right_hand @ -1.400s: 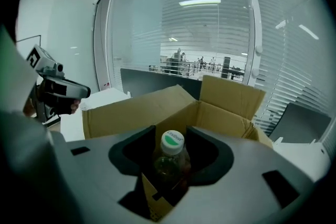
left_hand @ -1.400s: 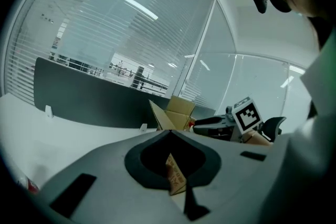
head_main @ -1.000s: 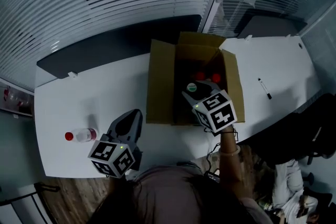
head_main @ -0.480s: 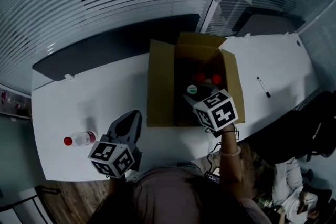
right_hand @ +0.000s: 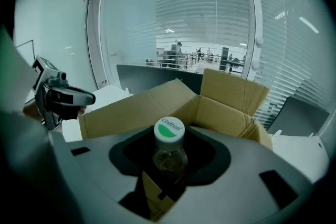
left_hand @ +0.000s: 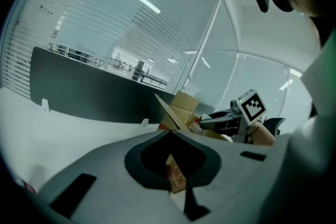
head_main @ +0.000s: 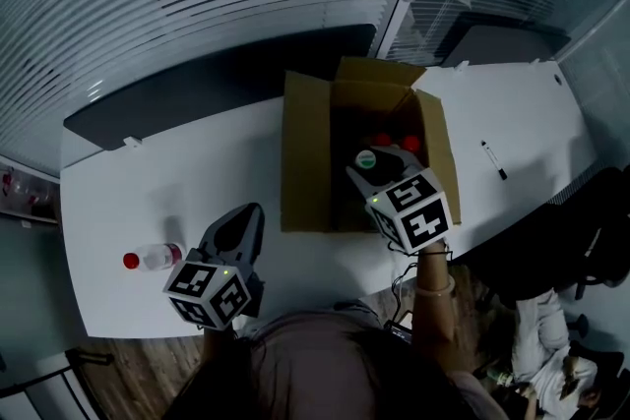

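Observation:
My right gripper [head_main: 377, 164] hangs over the open cardboard box [head_main: 305, 152], shut on a clear bottle [right_hand: 169, 157] with a green-and-white cap [head_main: 366, 158]. The bottle stands upright between the jaws, above the box's near wall. Two red-capped bottles [head_main: 394, 142] stand inside the box. My left gripper [head_main: 239, 229] hovers over the white table [head_main: 207, 172] left of the box; its jaws meet, with nothing between them. The box's corner [left_hand: 175, 176] shows through the left gripper's opening. Another bottle with a red cap [head_main: 150, 258] lies on the table at the far left.
A dark partition [head_main: 197, 93] runs along the table's far edge, with glass walls and blinds behind it. A black pen [head_main: 494, 160] lies on the table right of the box. An office chair [head_main: 591, 251] stands at the right.
The right gripper has lifted the green-capped bottle slightly, and it sits higher against the box. The left gripper has barely moved.

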Motion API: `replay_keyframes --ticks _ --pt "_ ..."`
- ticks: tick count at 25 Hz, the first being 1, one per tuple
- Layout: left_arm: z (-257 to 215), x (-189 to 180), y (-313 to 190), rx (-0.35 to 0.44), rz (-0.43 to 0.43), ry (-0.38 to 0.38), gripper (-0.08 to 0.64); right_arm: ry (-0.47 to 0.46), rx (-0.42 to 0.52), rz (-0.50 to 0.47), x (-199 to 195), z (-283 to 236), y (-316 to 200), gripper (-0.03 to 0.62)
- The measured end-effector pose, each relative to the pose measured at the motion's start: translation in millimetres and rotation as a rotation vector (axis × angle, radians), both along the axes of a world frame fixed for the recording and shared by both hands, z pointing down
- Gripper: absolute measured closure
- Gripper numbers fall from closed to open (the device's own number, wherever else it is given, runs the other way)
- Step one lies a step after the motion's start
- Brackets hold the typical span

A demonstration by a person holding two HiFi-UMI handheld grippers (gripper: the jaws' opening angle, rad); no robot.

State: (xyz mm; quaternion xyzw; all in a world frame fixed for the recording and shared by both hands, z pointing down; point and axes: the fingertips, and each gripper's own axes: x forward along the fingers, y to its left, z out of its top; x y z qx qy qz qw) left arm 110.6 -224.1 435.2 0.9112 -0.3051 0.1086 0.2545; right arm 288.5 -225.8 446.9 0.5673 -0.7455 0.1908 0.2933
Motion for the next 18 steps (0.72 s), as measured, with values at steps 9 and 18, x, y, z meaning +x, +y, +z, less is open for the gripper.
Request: replay_keyframes --ticks 9,18 --pt "-12 -13 10 0.017 0.006 0.005 0.552 0.013 0.055 0.024 -6 -27 11 0.419" --pt "-27 -24 24 0.039 0.032 0.000 0.552 0.016 0.150 0.068 -9 -64 23 0.419"
